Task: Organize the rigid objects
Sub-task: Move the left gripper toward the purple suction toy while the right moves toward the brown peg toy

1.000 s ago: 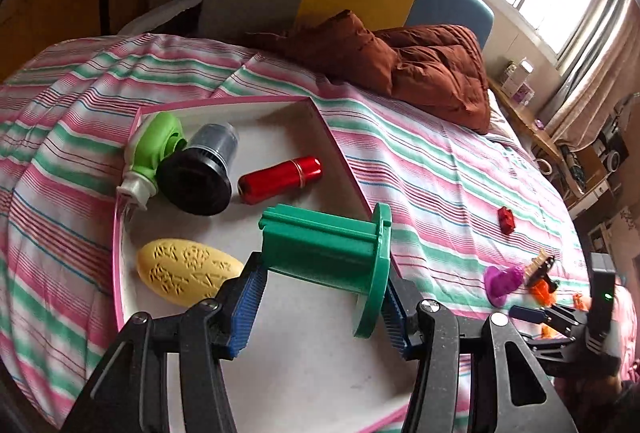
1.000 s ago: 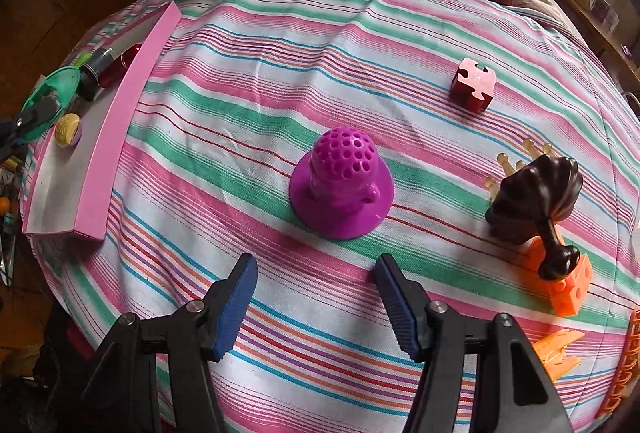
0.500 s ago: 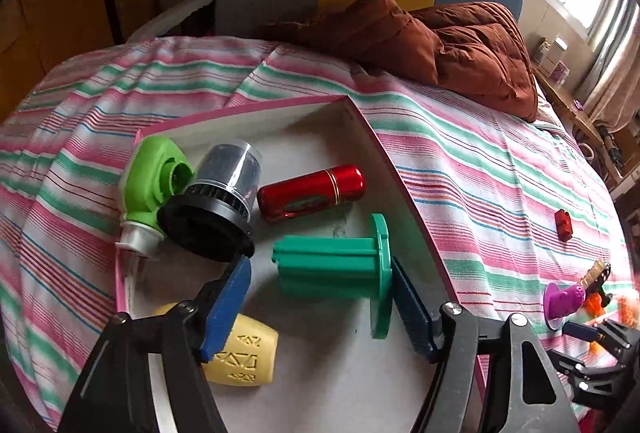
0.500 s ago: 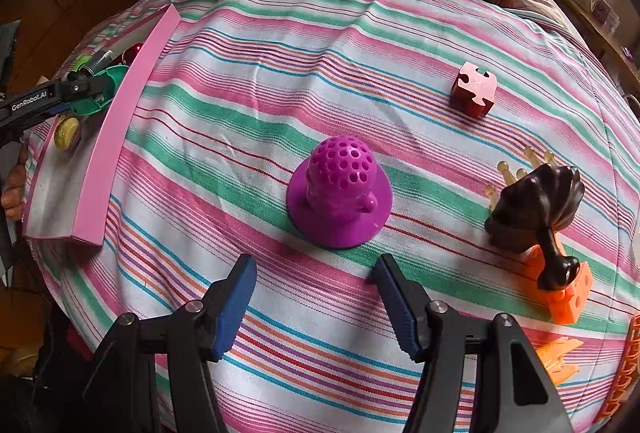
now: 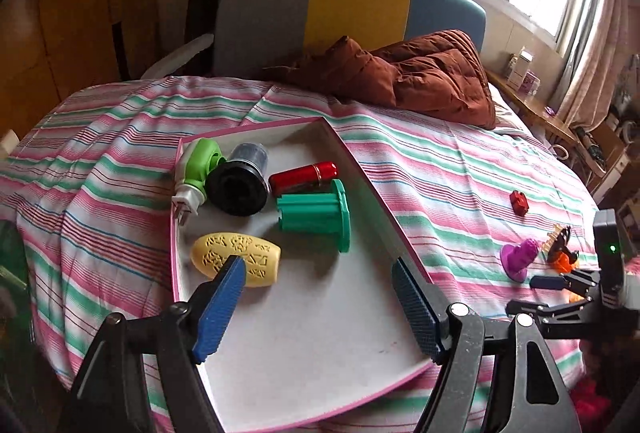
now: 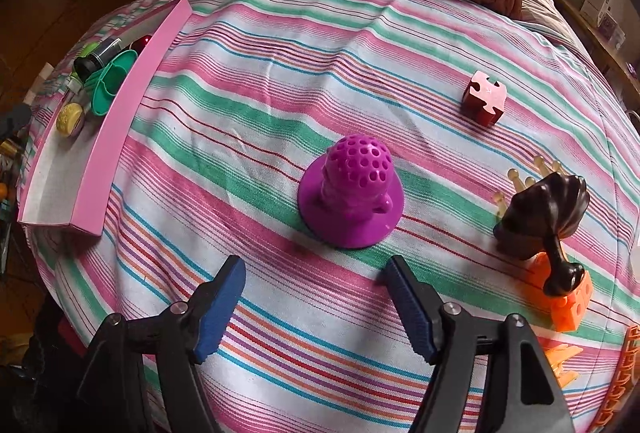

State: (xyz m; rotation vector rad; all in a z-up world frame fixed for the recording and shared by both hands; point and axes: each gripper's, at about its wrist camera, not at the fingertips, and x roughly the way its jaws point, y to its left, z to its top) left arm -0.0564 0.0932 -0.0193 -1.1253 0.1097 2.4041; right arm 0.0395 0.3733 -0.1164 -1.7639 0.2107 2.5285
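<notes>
A pink-rimmed white tray (image 5: pixel 352 161) on the striped bed holds a green spool (image 5: pixel 316 215), a red cylinder (image 5: pixel 302 173), a black and clear cup (image 5: pixel 240 181), a green plug device (image 5: pixel 196 169) and a yellow oval (image 5: pixel 236 259). My left gripper (image 5: pixel 316 301) is open and empty above the tray's near part, behind the spool. My right gripper (image 6: pixel 314 305) is open and empty just in front of a purple perforated cone (image 6: pixel 352 189), which also shows in the left wrist view (image 5: pixel 518 257). A red puzzle block (image 6: pixel 484 97), a dark brown hair claw (image 6: pixel 548 217) and an orange block (image 6: pixel 568 297) lie on the bed.
A brown quilt (image 5: pixel 416 77) is bunched at the head of the bed before a grey, yellow and blue headboard (image 5: pixel 356 5). Orange plastic pieces (image 6: pixel 564 361) lie at the bed's right edge. The tray (image 6: pixel 120 117) lies far left in the right wrist view.
My left gripper opened, let the green spool down in the tray beside the red cylinder, and drew back and up. The right gripper stayed open before the purple cone.
</notes>
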